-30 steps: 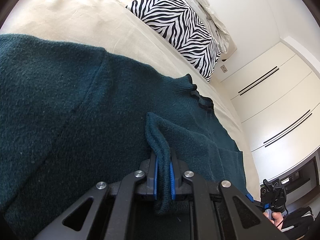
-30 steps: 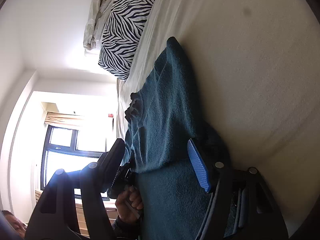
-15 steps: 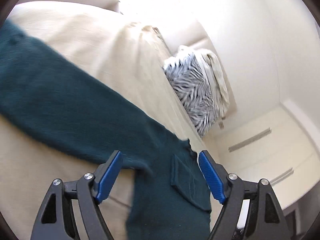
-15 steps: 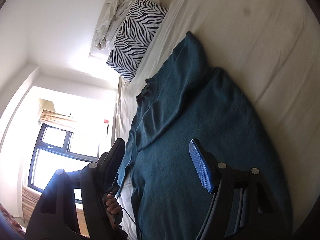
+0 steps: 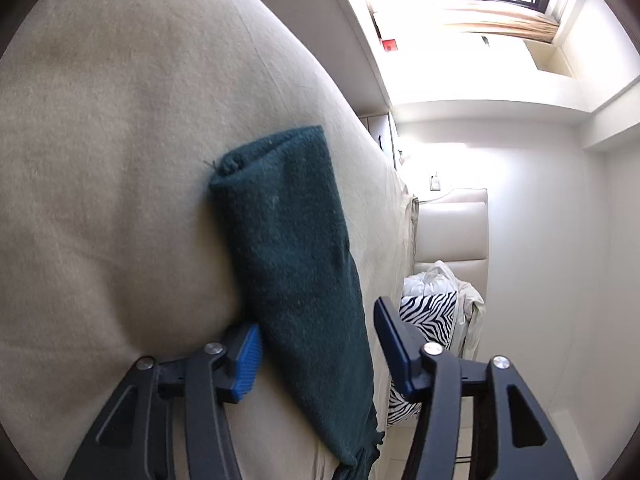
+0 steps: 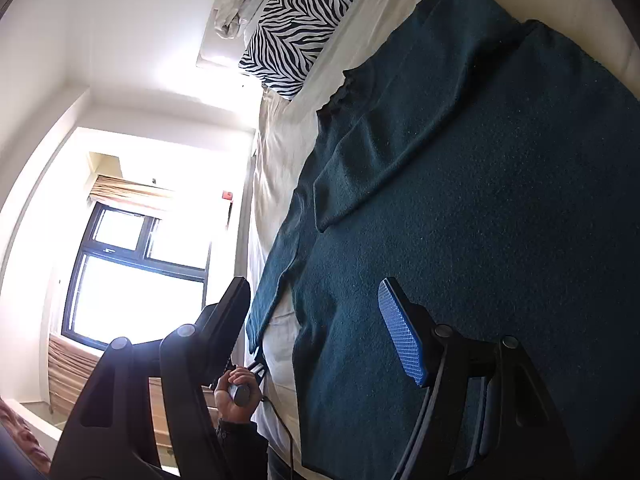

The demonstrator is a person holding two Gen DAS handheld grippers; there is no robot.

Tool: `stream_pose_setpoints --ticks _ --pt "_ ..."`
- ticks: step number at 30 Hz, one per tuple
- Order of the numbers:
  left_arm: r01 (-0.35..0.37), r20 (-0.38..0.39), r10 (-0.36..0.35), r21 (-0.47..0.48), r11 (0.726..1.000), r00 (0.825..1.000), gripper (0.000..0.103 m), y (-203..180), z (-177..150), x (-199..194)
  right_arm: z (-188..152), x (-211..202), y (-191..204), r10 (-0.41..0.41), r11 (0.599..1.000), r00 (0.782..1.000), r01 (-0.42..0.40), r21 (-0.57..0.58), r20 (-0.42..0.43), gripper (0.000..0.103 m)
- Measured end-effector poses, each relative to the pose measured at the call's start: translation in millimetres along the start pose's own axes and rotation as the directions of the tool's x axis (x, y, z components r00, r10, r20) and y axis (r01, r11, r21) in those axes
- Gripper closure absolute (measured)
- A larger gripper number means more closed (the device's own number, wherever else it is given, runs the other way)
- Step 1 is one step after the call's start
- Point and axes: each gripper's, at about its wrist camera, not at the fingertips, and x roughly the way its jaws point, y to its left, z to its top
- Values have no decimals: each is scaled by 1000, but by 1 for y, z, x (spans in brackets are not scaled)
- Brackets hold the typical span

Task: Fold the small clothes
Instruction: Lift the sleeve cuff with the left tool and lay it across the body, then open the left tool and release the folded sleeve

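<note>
Currently, item: dark teal knit sweater (image 6: 500, 208), spread on the beige bedsheet (image 5: 100, 160), one sleeve (image 5: 292, 252) lying between your left gripper (image 5: 316, 344) fingers; both grippers' jaws gape, holding nothing. Soft, limp, likely light and non-slip. Take hold at the sleeve cuff (image 5: 260, 156) or hem edge, right gripper (image 6: 320, 320) beside the hem.

Dark teal knit sweater (image 6: 480, 200) flat on bed, one sleeve (image 5: 296, 264) outstretched.

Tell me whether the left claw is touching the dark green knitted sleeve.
Cannot tell. In the left wrist view the left claw is open around the dark green knitted sleeve; its left blue pad meets the sleeve's edge, but no contact or gap shows plainly.
</note>
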Motion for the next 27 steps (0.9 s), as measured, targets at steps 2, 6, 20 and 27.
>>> stream_pose_setpoints --ticks 2,6,20,27 --pt "-29 10 29 10 1000 1000 85 -1 5 9 2 -2 -2 -1 1000 1000 1 -3 4 36" --pt "-64 14 63 108 992 998 95 -30 -5 23 6 -14 -14 -1 1000 1000 1 8 20 36" --pt "165 -214 253 966 200 944 94 -208 -397 108 18 -57 -67 5 996 995 -14 88 101 37" --pt "205 -135 401 969 -136 906 81 -125 -480 116 38 -41 -73 -89 995 994 86 57 57 37"
